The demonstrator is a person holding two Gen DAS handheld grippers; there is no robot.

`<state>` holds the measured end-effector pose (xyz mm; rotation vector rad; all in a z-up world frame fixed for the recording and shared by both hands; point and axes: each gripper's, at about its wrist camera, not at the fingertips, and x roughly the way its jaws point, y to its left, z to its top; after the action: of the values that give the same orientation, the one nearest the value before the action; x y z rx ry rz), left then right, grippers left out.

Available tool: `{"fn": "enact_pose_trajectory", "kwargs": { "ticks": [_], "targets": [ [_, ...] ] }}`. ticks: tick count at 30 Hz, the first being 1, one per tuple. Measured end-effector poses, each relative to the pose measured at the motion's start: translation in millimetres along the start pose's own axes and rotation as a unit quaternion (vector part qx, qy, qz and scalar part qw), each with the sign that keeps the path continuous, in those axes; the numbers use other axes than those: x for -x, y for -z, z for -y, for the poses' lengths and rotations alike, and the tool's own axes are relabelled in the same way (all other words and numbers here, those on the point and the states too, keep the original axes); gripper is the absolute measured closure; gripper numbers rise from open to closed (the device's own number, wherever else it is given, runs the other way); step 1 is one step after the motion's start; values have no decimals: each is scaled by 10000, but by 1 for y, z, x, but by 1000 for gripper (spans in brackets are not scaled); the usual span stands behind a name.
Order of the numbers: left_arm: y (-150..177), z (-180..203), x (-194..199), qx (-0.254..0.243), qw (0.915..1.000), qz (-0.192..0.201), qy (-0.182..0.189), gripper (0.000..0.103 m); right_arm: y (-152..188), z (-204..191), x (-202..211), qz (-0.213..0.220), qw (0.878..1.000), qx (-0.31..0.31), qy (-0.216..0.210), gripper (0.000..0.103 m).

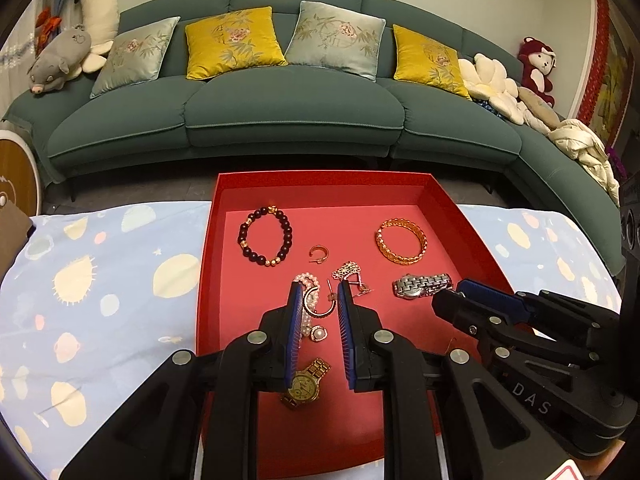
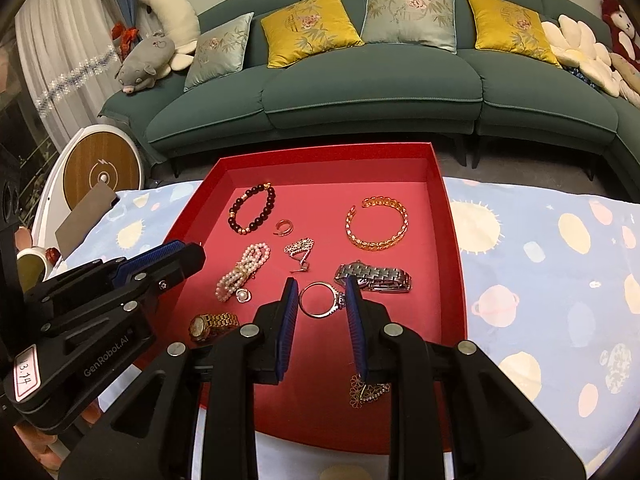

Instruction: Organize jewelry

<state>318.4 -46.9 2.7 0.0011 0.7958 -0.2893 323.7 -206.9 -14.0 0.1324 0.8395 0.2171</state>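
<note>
An open red tray [image 1: 320, 192] [image 2: 320, 160] lies on a patterned blue cloth and holds loose jewelry. My left gripper [image 1: 320, 292] is open above a pearl bracelet [image 1: 306, 280] [image 2: 240, 270] and a hoop earring [image 1: 318, 306], gripping nothing. My right gripper [image 2: 322, 286] is open around the same hoop earring [image 2: 320, 300], which lies flat between its pads. Also in the tray are a dark bead bracelet [image 1: 266, 240], a gold bangle [image 1: 401, 240], a silver watch [image 2: 376, 276], a gold watch [image 1: 306, 384] and a flower earring [image 2: 300, 250].
A second flower earring [image 2: 366, 392] lies under the right finger. Each gripper shows in the other's view, the right gripper [image 1: 452, 294] and the left gripper [image 2: 192, 252]. A green sofa [image 1: 296, 112] with cushions stands behind. A round wooden device [image 2: 100, 176] is at left.
</note>
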Motion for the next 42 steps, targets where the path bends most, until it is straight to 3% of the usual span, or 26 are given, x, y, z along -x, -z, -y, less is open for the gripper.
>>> {"fn": "enact_pose_trajectory", "kwargs": {
  "ticks": [6,7,8,11,14,19,21,23,26,28,33,36,42],
  "targets": [
    [2,-4,-4,34,9999,10,-122,86,0,-4,-8,19,10000,24,-21,79],
    [1,-4,-4,40,9999,17,-162,77,0,-3,-7,56,10000,44,11,78],
    [1,-4,-2,47,9997,44,-219,58,-1,-3,-4,112,9999,59,51,76],
    [-5,-8,12,137,9990,284,-317,50,-6,-2,12,340,9994,5,84,65],
    [-16,-16,35,338,9982,435,-249,50,-18,-2,40,620,9980,-74,29,60],
    [-32,-20,102,648,9936,929,-36,50,-26,-10,117,1313,9913,9,117,37],
    [-32,-16,132,609,9924,1070,-13,45,-27,-14,149,1591,9870,31,242,30],
    [-25,-9,158,451,9916,1204,-102,38,-23,-18,176,1710,9850,6,231,29],
    [0,1,186,165,9908,1270,-425,32,0,-21,207,1905,9812,-149,287,15],
    [25,5,195,69,9920,1163,-494,31,23,-22,215,1868,9813,-177,424,13],
    [82,-1,187,253,9940,716,-787,29,80,-25,201,1119,9883,-192,1017,13],
    [99,-1,175,370,9957,384,-757,29,96,-26,187,859,9906,-228,1039,12],
    [111,8,161,128,9956,279,-880,28,109,-44,163,679,9908,188,1155,11]
  ]
}}
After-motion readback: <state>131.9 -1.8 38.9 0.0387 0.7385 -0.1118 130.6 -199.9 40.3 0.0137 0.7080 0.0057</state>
